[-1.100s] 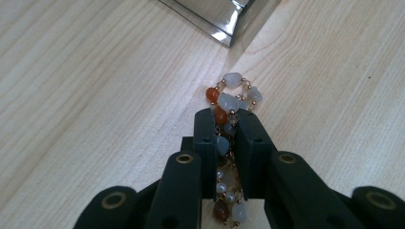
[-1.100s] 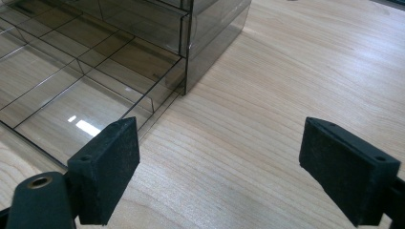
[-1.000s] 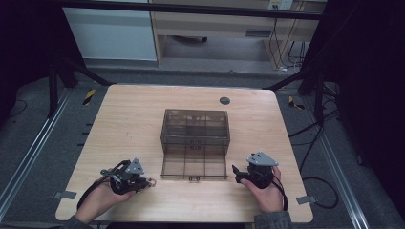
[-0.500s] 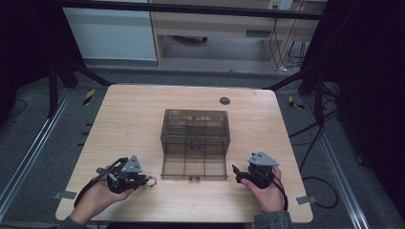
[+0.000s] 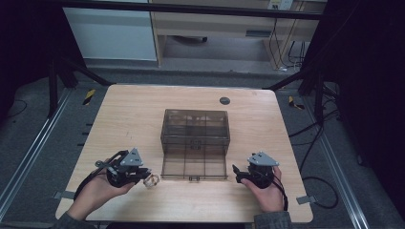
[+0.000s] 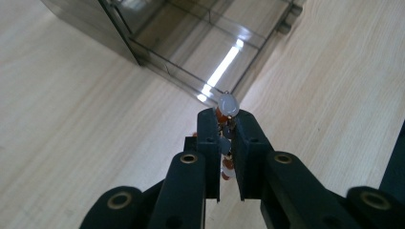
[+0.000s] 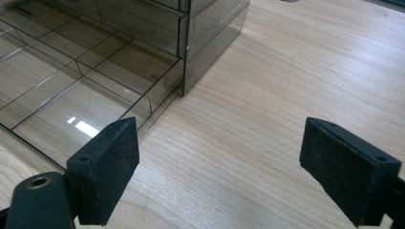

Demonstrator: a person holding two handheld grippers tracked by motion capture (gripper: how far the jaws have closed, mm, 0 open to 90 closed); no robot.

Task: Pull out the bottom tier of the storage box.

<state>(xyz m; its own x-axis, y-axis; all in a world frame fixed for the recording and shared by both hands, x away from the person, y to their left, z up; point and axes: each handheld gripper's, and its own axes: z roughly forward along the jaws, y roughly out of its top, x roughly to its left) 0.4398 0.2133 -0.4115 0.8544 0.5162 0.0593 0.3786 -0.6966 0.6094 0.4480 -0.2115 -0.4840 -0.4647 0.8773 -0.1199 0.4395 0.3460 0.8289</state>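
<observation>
In the high view, the smoky plastic organizer box sits mid-table with its lid folded open toward the person. The left gripper is left of that lid, the right gripper just right of it.

In the left gripper view, closed jaws pinch a beaded bracelet near the lid's corner.

In the right gripper view, the jaws stand wide apart and empty beside the box.

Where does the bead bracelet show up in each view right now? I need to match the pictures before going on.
High view: the bead bracelet hangs at the tip of the left claw, lower left of the smoky plastic organiser box.
Left gripper view: bracelet pinched between the two black jaws, centre frame.
Right gripper view: the bracelet is not in it.
Shared landmark: the box's pulled-out drawer tray, also at and.
</observation>
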